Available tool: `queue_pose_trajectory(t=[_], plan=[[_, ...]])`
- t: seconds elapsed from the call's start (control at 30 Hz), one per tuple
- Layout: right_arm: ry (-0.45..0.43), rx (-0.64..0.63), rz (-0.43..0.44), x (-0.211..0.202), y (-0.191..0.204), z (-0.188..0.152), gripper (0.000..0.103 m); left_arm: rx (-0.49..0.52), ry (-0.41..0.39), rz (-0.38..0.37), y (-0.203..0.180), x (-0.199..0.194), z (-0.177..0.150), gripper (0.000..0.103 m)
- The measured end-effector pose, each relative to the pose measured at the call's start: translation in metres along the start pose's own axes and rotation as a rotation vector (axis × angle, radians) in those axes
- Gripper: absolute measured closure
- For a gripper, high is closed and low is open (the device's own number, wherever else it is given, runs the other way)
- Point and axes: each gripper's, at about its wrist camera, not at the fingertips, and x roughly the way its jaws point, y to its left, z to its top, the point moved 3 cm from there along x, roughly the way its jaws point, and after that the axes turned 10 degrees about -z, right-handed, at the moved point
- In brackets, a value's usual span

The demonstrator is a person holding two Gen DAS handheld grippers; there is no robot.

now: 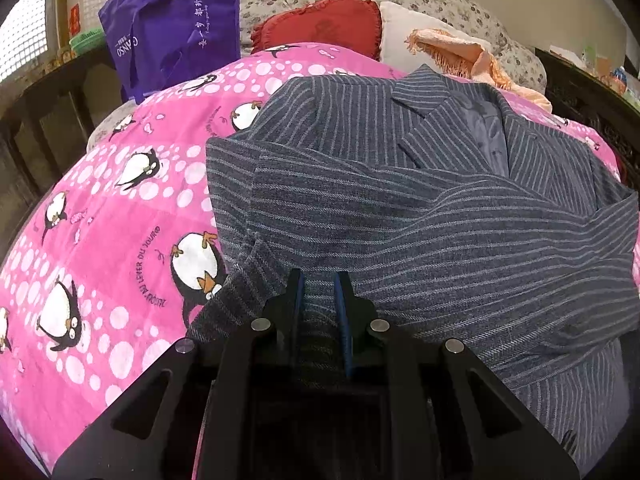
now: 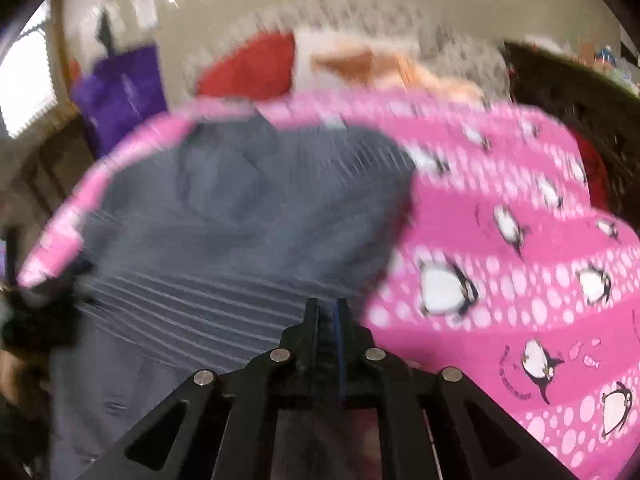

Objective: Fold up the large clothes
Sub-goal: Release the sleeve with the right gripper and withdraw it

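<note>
Left wrist view: grey striped jacket [image 1: 400, 208] lies on the pink penguin quilt [image 1: 100, 240], collar away from the camera, both sleeves crossed over the front. Left gripper [image 1: 320, 280] has its fingers narrowed to a small gap with the jacket's near hem bunched between them; hem appears pinched. Purple bag [image 1: 172, 28] hangs beyond the bed; red cushion [image 1: 320, 24] sits at the headboard.

Right wrist view: heavily motion-blurred. Right gripper [image 2: 326, 312] has its fingers almost together, at the jacket's [image 2: 240, 220] near right edge, next to quilt [image 2: 520, 240]. Fabric seems to sit between them, but blur prevents confirmation.

Risks: thick wool may slip from a shallow pinch if lifted quickly. Uneven lift between hands would skew the fold line. Crossed sleeves could slide out of place, since nothing pins them down.
</note>
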Motion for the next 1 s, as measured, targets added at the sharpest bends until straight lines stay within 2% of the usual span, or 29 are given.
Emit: queue_pose_trajectory(t=[0.07,0.1,0.2,0.23,0.43,0.8,0.83,0.9,0.93,0.97,1.0], plan=[[-0.022,-0.019,0.006,-0.009,0.016,-0.003,0.09,-0.001,0.0,-0.002,0.001,0.0,0.0,0.088],[-0.002,-0.051,0.008,-0.004,0.027,-0.009,0.084,-0.006,-0.001,-0.009,0.002,0.0,0.0,0.088],[0.069,-0.095,-0.027,0.03,0.033,-0.038,0.077,-0.023,-0.005,-0.033,0.006,-0.001,0.0,0.088],[0.015,-0.088,-0.022,0.028,0.032,-0.043,0.076,-0.026,-0.005,-0.037,0.006,-0.001,0.0,0.088],[-0.009,-0.121,-0.077,0.026,0.04,-0.047,0.073,-0.028,-0.006,-0.041,0.008,-0.002,0.0,0.088],[-0.008,-0.112,-0.09,0.034,0.034,-0.047,0.067,-0.032,-0.01,-0.047,0.008,-0.003,0.0,0.088],[-0.007,-0.113,-0.095,0.035,0.034,-0.047,0.064,-0.034,-0.01,-0.05,0.008,-0.004,-0.001,0.088],[-0.001,-0.103,-0.124,0.037,0.032,-0.046,0.046,-0.038,-0.011,-0.055,0.009,-0.003,0.0,0.088],[0.009,-0.084,-0.149,0.039,0.028,-0.046,0.025,-0.039,-0.011,-0.057,0.009,-0.003,0.0,0.088],[0.03,-0.042,-0.166,0.043,0.019,-0.045,0.018,-0.041,-0.012,-0.06,0.009,-0.004,-0.001,0.088],[0.061,0.026,-0.13,0.049,0.008,-0.045,0.017,-0.041,-0.011,-0.06,0.009,-0.003,0.0,0.088]])
